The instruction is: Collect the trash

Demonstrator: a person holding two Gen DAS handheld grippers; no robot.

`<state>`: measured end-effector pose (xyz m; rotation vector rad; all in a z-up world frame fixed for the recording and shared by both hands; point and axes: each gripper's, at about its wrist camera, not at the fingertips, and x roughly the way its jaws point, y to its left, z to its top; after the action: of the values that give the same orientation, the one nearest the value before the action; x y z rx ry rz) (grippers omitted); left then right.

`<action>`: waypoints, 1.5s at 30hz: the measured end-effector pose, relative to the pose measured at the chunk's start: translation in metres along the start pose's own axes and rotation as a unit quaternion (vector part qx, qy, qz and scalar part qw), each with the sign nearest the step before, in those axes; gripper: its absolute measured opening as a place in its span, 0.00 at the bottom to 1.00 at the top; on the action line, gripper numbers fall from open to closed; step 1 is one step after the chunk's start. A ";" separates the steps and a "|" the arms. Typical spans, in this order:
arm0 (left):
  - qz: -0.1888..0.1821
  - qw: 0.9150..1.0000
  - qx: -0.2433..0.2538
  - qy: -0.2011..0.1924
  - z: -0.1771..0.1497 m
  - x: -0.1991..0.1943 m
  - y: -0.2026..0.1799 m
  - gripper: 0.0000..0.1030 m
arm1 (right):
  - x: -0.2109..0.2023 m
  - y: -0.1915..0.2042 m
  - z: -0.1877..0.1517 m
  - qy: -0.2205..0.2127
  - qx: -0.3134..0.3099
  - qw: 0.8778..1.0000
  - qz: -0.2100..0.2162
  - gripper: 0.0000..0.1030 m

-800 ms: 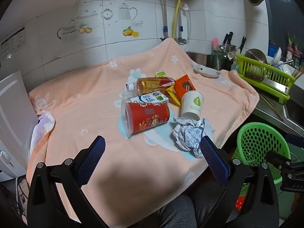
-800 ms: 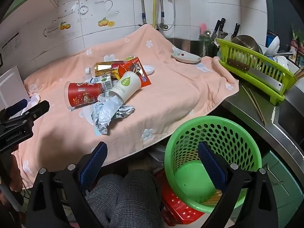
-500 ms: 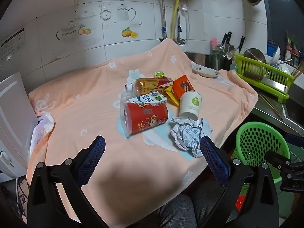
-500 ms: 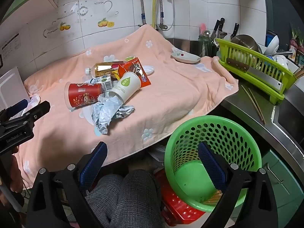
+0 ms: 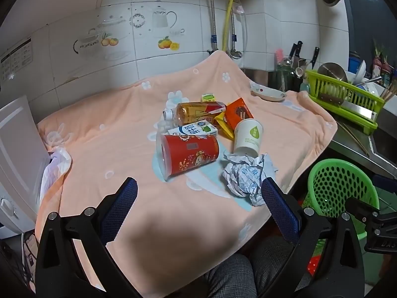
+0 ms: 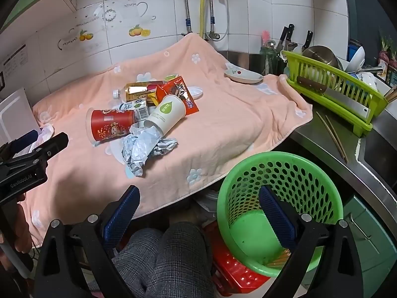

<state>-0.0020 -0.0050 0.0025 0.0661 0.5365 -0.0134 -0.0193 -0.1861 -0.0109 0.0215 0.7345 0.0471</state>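
Both tools (wide open) above trash pile; green basket nearby

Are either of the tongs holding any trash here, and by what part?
Nothing is held: left tongs and right tongs stand open and empty, short of the crumpled paper.

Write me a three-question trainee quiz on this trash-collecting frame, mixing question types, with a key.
1. True or false: the left gripper holds the crumpled paper.
2. Which item touches the crumpled paper? A) white paper cup B) small plate C) dish rack
3. Fill in: the green basket sits ___ the edge of the peach towel, beside the person's knee.

Key: 1 false, both grippers are open with nothing between the fingers, the right gripper too. 2 A, its rim rests against the paper. 3 below.
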 end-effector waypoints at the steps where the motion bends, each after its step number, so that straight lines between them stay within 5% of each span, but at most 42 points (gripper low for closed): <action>1: 0.000 1.000 0.000 0.000 0.000 0.000 0.000 0.95 | 0.000 0.000 0.000 0.000 0.001 1.000 0.001 0.91; 45: -0.002 1.000 -0.005 0.010 0.003 0.012 0.001 0.95 | 0.009 0.009 0.008 0.001 -0.004 1.000 0.005 0.91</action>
<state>0.0099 -0.0037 -0.0014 0.0561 0.5561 -0.0131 -0.0075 -0.1771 -0.0105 0.0166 0.7357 0.0590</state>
